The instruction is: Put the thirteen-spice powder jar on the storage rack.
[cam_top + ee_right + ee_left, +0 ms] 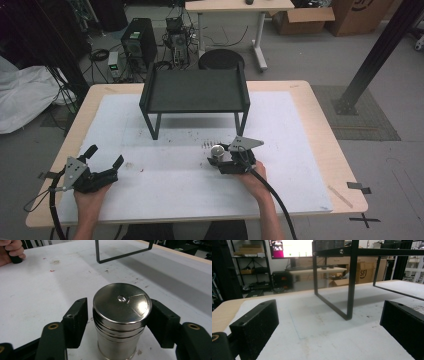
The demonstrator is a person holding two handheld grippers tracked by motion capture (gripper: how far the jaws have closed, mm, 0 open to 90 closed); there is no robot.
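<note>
A shiny metal shaker (122, 315) with a round lid stands upright on the white mat. My right gripper (118, 305) is open, one jaw on each side of the shaker. Its right jaw reaches the lid's edge, and a thin gap shows at the left jaw. From above, the shaker (217, 149) sits just in front of the rack, with the right gripper (218, 155) around it. My left gripper (106, 155) rests open and empty at the near left of the table. Bare mat lies between the jaws of the left gripper (329, 315).
A black rack (195, 93) on thin legs stands at the middle back of the white mat (165, 185). One rack leg (351, 290) rises ahead of the left gripper. The foot bar (120, 255) lies beyond the shaker. Small dark specks dot the mat.
</note>
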